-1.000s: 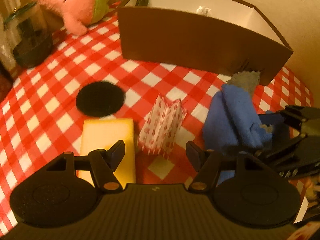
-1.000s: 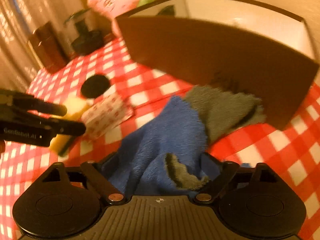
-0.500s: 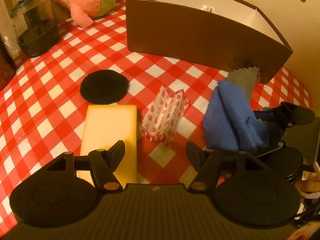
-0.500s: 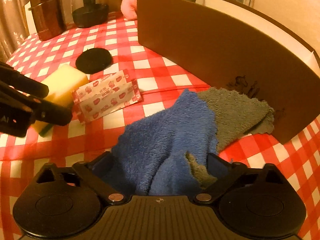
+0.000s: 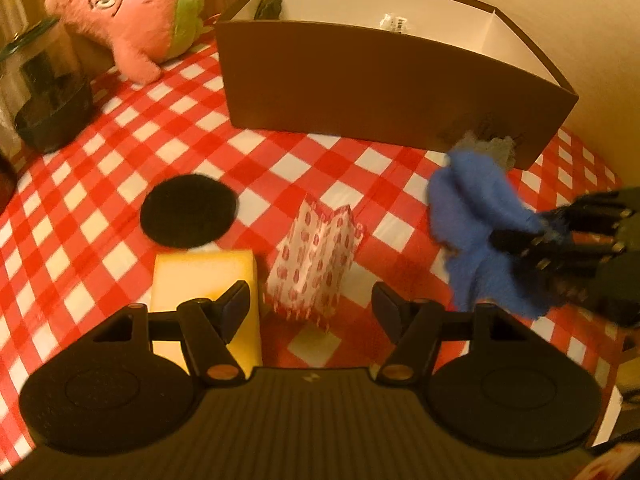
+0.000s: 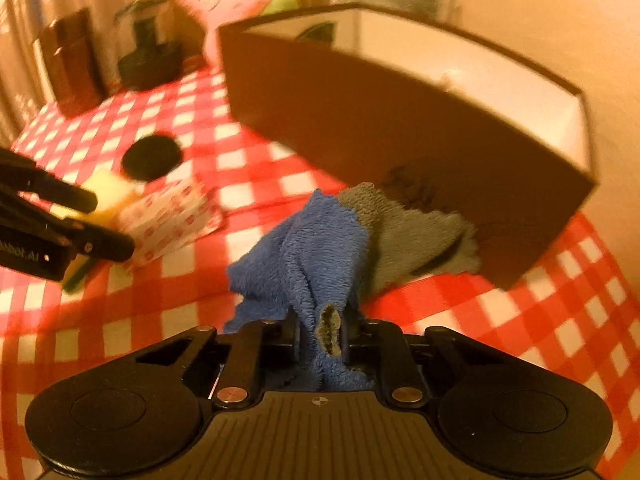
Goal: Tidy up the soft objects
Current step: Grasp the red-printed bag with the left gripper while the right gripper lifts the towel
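A blue and grey fluffy cloth (image 6: 320, 248) lies on the checked tablecloth in front of the brown box (image 6: 400, 120). My right gripper (image 6: 320, 336) is shut on the cloth's near end; it shows at the right of the left wrist view (image 5: 536, 236), with the cloth (image 5: 476, 216) bunched and lifted. My left gripper (image 5: 312, 304) is open and empty, above a yellow sponge (image 5: 200, 276) and a red-patterned tissue pack (image 5: 316, 256). A pink star plush (image 5: 128, 20) lies at the back left.
A black round coaster (image 5: 188, 210) lies left of centre. A dark glass jar (image 5: 44, 92) stands at the far left. The box (image 5: 384, 80) has white inner walls and small items inside. A wall runs behind and right of the box.
My right gripper has closed on the blue cloth and pulled its near end up, bunching it. The left gripper has stayed open, shifting only slightly.
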Demonstrator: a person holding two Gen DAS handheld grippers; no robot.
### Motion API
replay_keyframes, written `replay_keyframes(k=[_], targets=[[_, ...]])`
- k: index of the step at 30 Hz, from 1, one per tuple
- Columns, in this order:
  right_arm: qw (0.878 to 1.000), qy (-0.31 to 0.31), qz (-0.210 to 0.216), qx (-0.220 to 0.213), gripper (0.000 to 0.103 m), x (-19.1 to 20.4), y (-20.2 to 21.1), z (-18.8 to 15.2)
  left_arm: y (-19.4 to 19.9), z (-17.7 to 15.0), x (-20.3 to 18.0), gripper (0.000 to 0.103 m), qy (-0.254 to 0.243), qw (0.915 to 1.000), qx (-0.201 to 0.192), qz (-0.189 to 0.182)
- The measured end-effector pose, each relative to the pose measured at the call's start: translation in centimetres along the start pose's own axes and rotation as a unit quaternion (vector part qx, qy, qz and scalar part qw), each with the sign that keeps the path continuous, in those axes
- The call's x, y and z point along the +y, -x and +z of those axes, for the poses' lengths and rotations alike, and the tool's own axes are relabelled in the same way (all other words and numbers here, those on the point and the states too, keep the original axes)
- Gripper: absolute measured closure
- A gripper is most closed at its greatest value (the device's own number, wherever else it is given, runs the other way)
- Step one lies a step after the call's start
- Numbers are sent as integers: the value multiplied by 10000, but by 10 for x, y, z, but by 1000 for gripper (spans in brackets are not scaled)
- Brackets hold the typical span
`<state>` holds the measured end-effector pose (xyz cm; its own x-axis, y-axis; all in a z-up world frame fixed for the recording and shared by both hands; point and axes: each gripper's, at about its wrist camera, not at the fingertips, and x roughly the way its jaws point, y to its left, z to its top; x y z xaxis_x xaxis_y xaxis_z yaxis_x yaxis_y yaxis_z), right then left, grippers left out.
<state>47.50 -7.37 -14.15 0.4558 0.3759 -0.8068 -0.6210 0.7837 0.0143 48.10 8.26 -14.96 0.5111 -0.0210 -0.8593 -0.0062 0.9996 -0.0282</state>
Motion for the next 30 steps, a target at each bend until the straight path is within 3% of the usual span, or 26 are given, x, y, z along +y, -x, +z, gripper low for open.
replay_keyframes(k=[8, 15, 24, 28, 30], targets=[[9989, -407, -147, -163, 85, -29, 16, 10, -26, 15, -3, 38, -468, 9988, 109, 83], [9970, -768, -28, -98, 85, -42, 14, 11, -40, 27, -7, 41, -954, 9953, 129, 83], [9961, -876, 31, -83, 85, -44, 15, 12, -47, 23, -8, 71, -881, 9956, 312, -10], [9961, -876, 52, -93, 85, -44, 17, 11, -42, 23, -6, 98, -705, 9970, 304, -69], [9961, -868, 76, -105, 85, -43, 19, 11, -38, 22, -4, 99, -566, 9979, 300, -102]])
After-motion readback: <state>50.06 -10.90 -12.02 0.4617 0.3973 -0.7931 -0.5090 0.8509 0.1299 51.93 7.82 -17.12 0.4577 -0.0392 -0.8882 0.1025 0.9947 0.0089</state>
